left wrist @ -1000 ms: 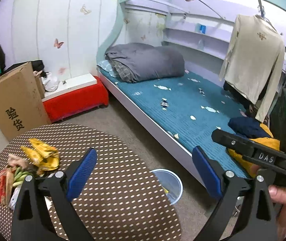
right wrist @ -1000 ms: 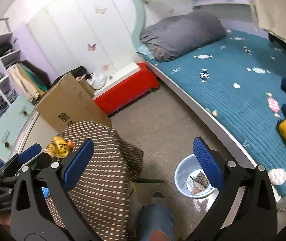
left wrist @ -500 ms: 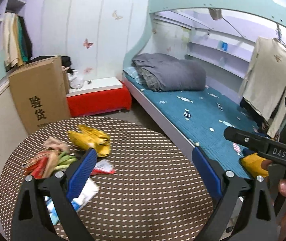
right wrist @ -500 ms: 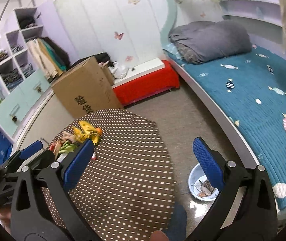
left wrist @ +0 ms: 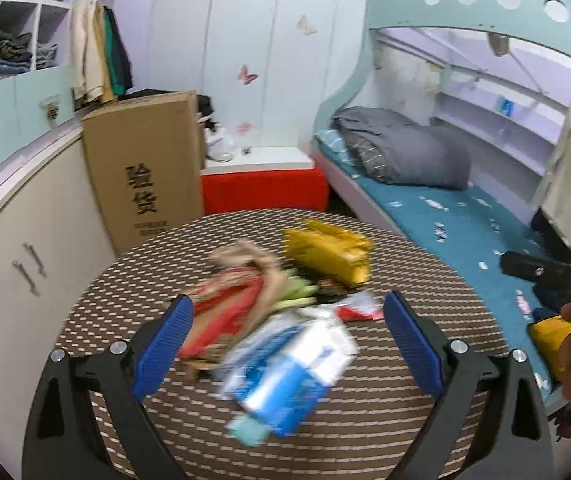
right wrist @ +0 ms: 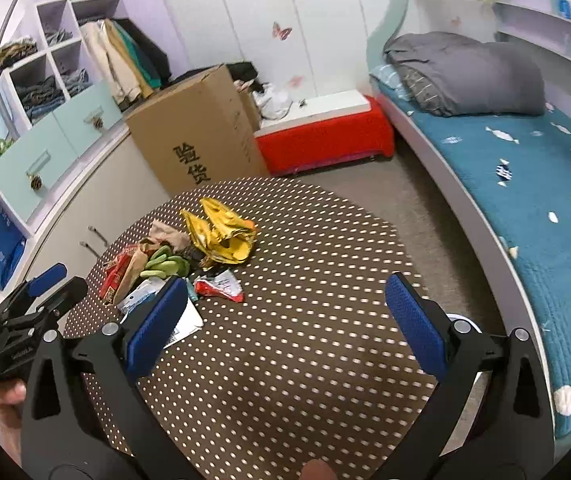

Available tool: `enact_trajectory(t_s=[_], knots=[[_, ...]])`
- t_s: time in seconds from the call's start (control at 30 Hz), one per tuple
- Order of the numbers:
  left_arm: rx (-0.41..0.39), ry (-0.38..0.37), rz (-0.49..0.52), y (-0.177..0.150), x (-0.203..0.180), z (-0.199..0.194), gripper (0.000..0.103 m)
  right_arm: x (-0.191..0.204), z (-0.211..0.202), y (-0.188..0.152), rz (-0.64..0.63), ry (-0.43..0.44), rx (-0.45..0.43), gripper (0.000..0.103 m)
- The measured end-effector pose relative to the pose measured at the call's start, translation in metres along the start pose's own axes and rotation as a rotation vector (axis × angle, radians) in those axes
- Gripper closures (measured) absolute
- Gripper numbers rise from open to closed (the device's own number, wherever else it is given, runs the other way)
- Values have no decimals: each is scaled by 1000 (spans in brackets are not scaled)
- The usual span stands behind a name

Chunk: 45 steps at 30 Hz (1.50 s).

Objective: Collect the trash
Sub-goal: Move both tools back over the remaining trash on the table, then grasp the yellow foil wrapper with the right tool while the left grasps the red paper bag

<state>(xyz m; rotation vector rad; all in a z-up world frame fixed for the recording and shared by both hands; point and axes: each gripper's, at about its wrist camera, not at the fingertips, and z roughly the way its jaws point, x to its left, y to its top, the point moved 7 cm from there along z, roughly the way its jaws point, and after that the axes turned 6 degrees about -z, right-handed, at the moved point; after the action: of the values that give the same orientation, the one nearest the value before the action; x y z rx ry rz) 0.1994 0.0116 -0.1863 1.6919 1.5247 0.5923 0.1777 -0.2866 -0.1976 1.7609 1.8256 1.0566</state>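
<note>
A pile of trash lies on the round brown dotted table [right wrist: 305, 320]: a crumpled yellow wrapper [right wrist: 221, 234], green wrappers [right wrist: 165, 266], a red and white wrapper [right wrist: 219, 286], red packets [right wrist: 113, 276] and a blue and white packet [left wrist: 289, 364]. My left gripper [left wrist: 287, 354] is open and empty, over the blue and white packet and the near side of the pile. My right gripper [right wrist: 281, 324] is open and empty, above the table's middle, right of the pile. The yellow wrapper [left wrist: 329, 250] lies beyond the left gripper.
A cardboard box [right wrist: 197, 132] and a red bench [right wrist: 325, 140] stand beyond the table. A cabinet [left wrist: 25, 240] runs along the left. The bed [right wrist: 525, 184] is on the right. A bin's rim [right wrist: 459, 318] peeks out behind the right finger.
Both grippers swung left from the floor and bin toward the table. The trash pile now sits between the left fingers and is closer in both views. Both stayed open.
</note>
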Motion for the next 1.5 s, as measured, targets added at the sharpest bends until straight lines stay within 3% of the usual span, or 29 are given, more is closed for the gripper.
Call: enact_trajectory(t_s=[0.2, 0.33, 0.47, 0.63, 0.67, 0.73, 0.77, 0.8, 0.83, 0.93, 1.07, 1.5], knots=[[-3, 40, 59, 0, 38, 18, 9, 21, 45, 6, -47, 34, 64, 6], [20, 38, 196, -5, 45, 40, 9, 34, 75, 11, -88, 63, 105, 6], [64, -4, 335, -11, 45, 63, 9, 51, 106, 16, -140, 96, 147, 6], [109, -103, 350, -11, 43, 76, 10, 68, 147, 27, -192, 111, 181, 6], [120, -122, 343, -10, 43, 79, 14, 69, 153, 29, -198, 113, 185, 6], [147, -168, 328, -10, 43, 83, 37, 73, 168, 30, -214, 136, 203, 7], [141, -171, 325, -10, 42, 83, 41, 75, 174, 30, -217, 141, 210, 11], [140, -181, 331, -10, 40, 82, 45, 76, 181, 29, -216, 149, 225, 29], [138, -179, 343, -11, 39, 80, 48, 76, 183, 28, -214, 146, 229, 50], [129, -175, 373, -16, 34, 74, 55, 72, 183, 27, -162, 166, 229, 66], [114, -184, 325, -14, 38, 65, 59, 62, 167, 23, -111, 184, 204, 67], [41, -137, 193, -10, 45, 17, 60, 39, 99, -6, -61, 177, 147, 69]])
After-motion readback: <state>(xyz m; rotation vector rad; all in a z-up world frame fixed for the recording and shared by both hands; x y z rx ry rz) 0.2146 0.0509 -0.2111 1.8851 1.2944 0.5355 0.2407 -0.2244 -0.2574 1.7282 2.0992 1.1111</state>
